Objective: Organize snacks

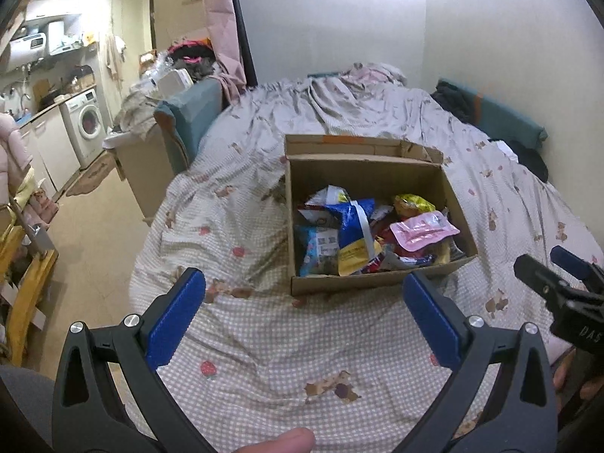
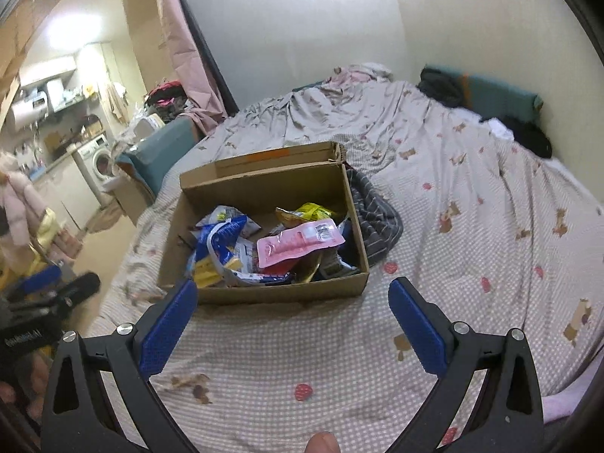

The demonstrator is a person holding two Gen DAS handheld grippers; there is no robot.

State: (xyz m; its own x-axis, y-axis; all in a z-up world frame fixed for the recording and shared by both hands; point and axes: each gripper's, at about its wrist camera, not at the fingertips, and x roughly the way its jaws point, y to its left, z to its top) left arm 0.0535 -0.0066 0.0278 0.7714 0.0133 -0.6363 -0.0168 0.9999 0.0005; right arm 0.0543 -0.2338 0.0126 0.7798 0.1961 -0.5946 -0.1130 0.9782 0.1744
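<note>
Right now the snacks [image 1: 362,234] all lie heaped in the open box [image 1: 381,279] on the bed [image 1: 245,332]: a pink pouch [image 2: 300,241] on top, a blue bag [image 1: 353,222] to its left, a yellow pack [image 2: 311,211] toward the back wall. I see none loose on the sheet, so this fits either packets gathered in for good or a pile waiting to be sorted; I cannot settle which. Both my grippers hang short of the box's near wall. My left gripper [image 1: 304,321] is spread wide, holding nothing and touching nothing. My right gripper [image 2: 292,324] is spread just as wide, also bare. A striped cloth [image 2: 377,222] lies against the box's right side.
</note>
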